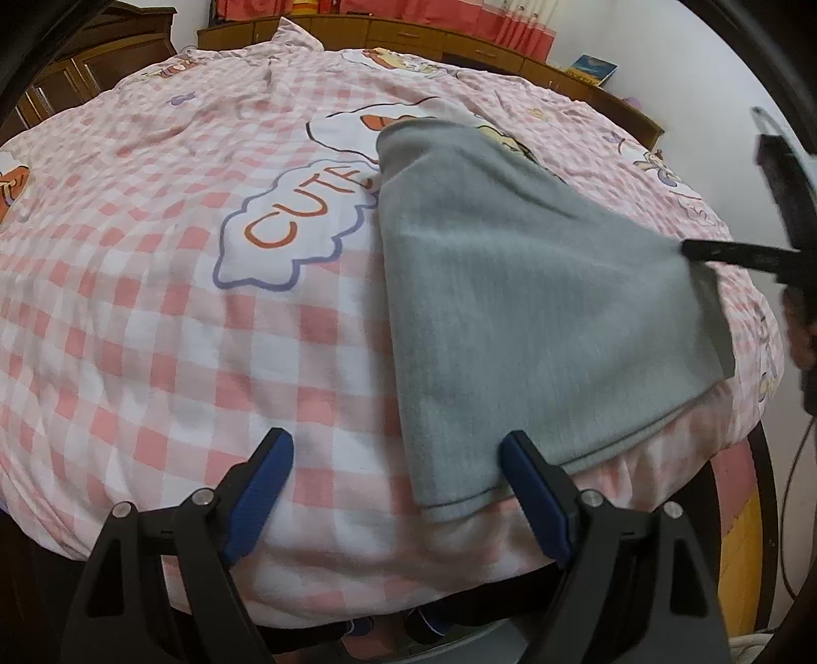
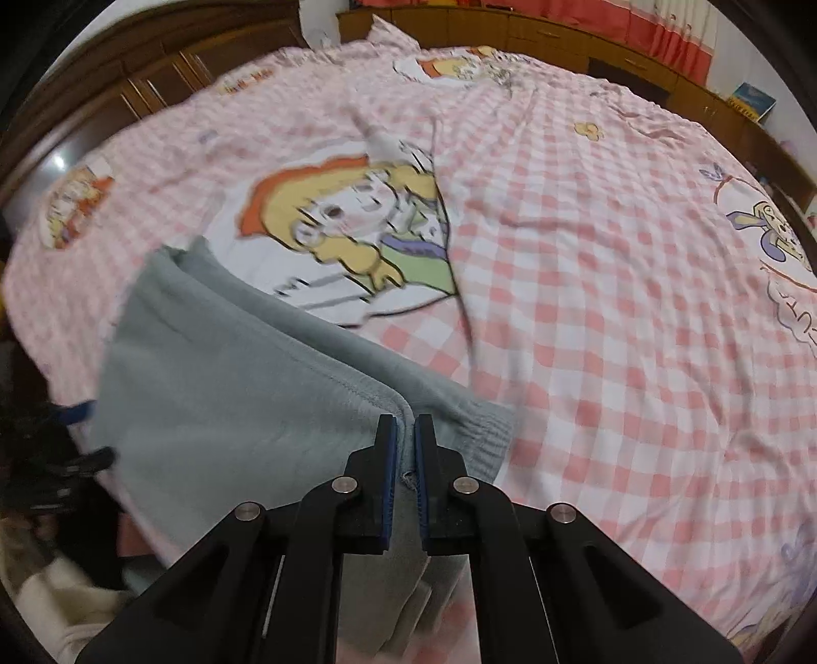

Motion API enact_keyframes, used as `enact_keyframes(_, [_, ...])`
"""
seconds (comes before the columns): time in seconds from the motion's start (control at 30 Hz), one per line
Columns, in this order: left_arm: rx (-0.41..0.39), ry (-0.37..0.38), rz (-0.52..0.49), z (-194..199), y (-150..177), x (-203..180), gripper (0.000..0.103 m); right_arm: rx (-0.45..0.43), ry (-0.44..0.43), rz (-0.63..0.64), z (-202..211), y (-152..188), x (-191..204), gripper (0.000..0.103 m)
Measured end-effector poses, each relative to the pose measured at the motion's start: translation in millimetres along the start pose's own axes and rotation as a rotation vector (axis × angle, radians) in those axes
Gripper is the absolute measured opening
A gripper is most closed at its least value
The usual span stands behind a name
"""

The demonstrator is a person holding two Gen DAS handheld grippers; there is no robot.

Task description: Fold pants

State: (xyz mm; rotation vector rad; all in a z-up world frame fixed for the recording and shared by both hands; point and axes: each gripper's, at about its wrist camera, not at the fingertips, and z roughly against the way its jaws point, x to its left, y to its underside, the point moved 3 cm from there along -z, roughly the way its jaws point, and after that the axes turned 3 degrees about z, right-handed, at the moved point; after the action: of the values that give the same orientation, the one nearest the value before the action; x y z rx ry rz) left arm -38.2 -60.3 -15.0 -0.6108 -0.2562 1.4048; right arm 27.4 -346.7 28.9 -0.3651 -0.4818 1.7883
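Grey pants point(image 1: 510, 306) lie folded on a pink checked bedspread point(image 1: 178, 332), near the bed's front right edge. My left gripper point(image 1: 395, 490) is open over the pants' near hemmed corner, its right finger resting on the grey cloth. The right gripper point(image 1: 687, 247) reaches in from the right and pinches the pants' right edge, lifting it a little. In the right wrist view my right gripper point(image 2: 405, 429) is shut on a folded edge of the grey pants point(image 2: 230, 398), cloth squeezed between its blue pads.
The bedspread point(image 2: 613, 306) with cartoon prints covers the whole bed. A wooden headboard and cabinets point(image 1: 434, 36) run along the far side, with red curtains above. A book point(image 1: 592, 69) stands on the far right ledge. The bed's edge drops off close below both grippers.
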Motion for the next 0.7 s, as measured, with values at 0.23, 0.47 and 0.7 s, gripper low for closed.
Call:
enact_keyframes(0.23, [-0.017, 0.067, 0.027, 12.2, -3.9, 3.6, 0.087, 0.102, 0.015, -0.02, -40.4, 4.8, -0.8, 0.008])
enact_keyframes(0.47, [-0.087, 0.102, 0.07, 21.5, -19.0, 13.3, 0.087, 0.012, 0.021, 0.021, 1.8, -40.5, 42.2, 0.033])
enact_keyframes(0.7, [-0.051, 0.078, 0.103, -0.6, -11.6, 24.9, 0.087, -0.043, -0.233, 0.167, -12.1, -90.6, 156.3, 0.033])
